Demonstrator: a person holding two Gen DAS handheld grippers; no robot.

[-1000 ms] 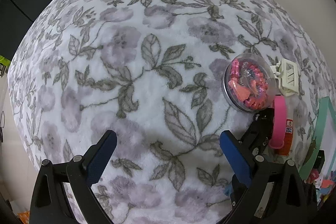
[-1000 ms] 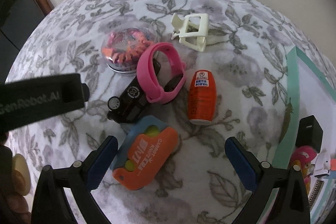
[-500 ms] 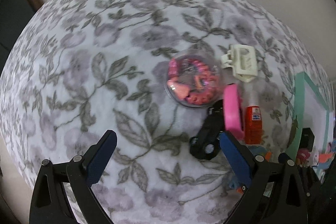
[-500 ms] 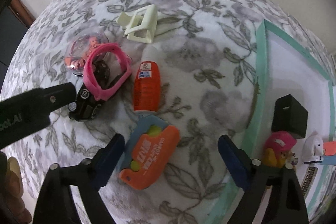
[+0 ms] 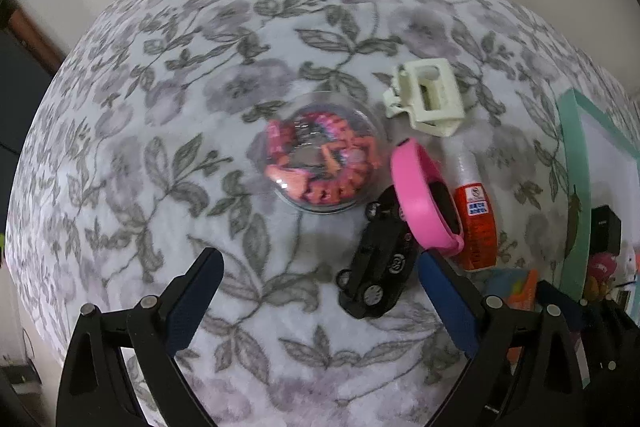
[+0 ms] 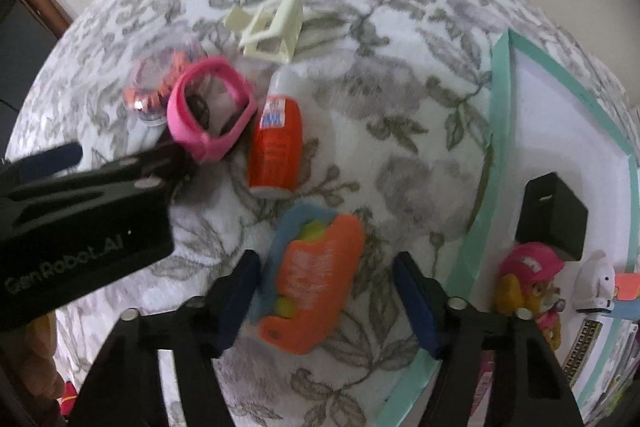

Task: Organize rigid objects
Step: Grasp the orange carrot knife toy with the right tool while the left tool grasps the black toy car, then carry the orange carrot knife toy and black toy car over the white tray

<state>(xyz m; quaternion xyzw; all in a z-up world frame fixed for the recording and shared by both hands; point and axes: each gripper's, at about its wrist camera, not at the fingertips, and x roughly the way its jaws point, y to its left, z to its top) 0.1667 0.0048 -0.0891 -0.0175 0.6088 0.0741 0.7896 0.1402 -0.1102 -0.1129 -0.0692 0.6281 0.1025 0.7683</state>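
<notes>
Loose items lie on a floral blanket. A clear dome of pink beads, a black toy car, a pink wristband, an orange bottle and a cream hair clip lie ahead of my open, empty left gripper. In the right wrist view my open right gripper straddles an orange and blue toy case. Beyond it lie the orange bottle, the wristband and the hair clip.
A white tray with a teal rim lies at the right, holding a black box, a pink-capped dog figure and small toys. My left gripper's body reaches in from the left. A pale wall runs behind.
My left gripper has swung right and forward, bringing the bead dome and car to the centre. My right gripper has dropped closer to the orange case, and its jaws have narrowed around it.
</notes>
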